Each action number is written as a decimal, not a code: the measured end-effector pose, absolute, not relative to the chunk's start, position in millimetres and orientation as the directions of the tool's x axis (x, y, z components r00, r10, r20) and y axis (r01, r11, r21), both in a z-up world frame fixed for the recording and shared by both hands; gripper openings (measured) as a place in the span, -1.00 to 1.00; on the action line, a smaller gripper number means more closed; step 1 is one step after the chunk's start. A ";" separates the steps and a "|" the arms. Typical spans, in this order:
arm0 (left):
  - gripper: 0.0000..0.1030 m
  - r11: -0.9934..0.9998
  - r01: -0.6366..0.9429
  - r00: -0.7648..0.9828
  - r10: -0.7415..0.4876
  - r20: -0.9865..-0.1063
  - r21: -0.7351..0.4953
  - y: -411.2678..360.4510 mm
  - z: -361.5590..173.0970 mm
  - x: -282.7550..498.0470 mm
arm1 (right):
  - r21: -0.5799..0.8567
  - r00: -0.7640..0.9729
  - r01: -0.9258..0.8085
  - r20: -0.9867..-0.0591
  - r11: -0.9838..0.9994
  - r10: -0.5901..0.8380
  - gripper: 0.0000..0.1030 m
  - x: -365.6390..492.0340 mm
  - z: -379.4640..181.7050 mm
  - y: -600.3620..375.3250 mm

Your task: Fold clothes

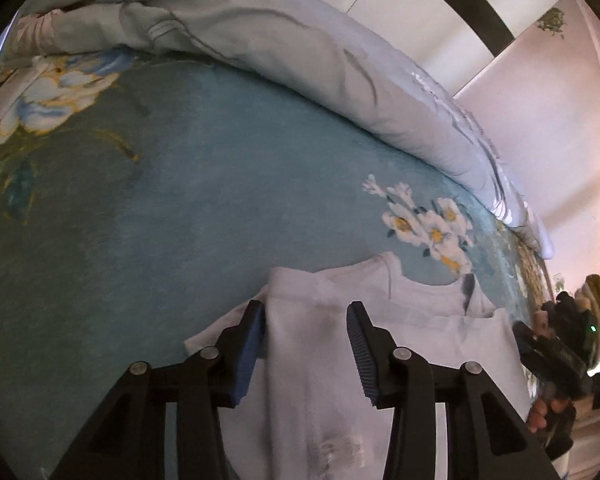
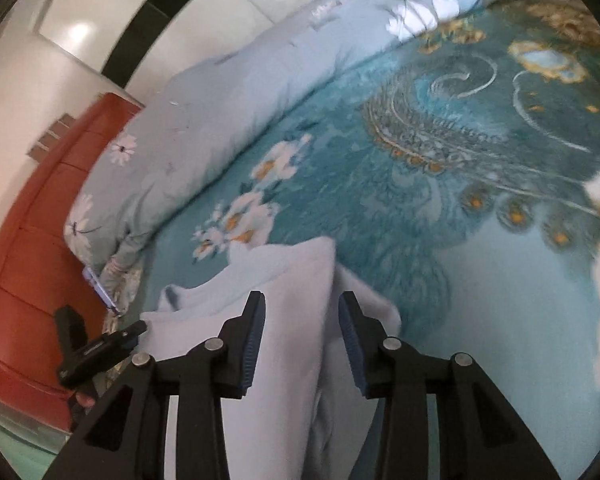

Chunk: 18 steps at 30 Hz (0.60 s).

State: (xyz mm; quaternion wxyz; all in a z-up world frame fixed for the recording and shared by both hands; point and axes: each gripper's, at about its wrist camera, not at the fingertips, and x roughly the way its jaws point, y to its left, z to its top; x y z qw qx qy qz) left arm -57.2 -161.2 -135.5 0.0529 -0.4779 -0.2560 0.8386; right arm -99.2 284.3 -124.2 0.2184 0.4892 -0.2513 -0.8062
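A white shirt (image 1: 328, 360) lies partly folded on a teal flowered blanket (image 1: 180, 200) covering a bed, beside a rumpled pale quilt (image 1: 320, 60). The left claw (image 1: 306, 354) hangs partly open above the shirt, gripping nothing. The right claw (image 2: 302, 342) is likewise parted over the cloth, its pads clear.

right gripper (image 2: 302, 340) fingers apart | white garment (image 2: 288, 320) below | teal bedspread (image 2: 440, 216)
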 end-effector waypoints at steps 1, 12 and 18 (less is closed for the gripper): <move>-0.34 -0.866 0.152 -0.543 0.329 -0.773 -0.476 -160.1 -135.1 -57.6 | 0.628 -0.421 0.103 -0.675 -0.771 -0.606 -0.22 -103.9 -126.2 284.4; -0.87 -0.915 0.099 -0.583 0.265 -0.768 -0.391 -150.8 -111.9 -48.5 | 0.699 -0.389 0.130 -0.616 -0.703 -0.685 -0.95 -118.7 -117.1 286.3; -0.87 -0.915 0.076 -0.604 0.273 -0.749 -0.395 -155.5 -98.9 -52.7 | 0.677 -0.429 0.235 -0.571 -0.697 -0.700 -0.96 -124.2 -79.4 275.6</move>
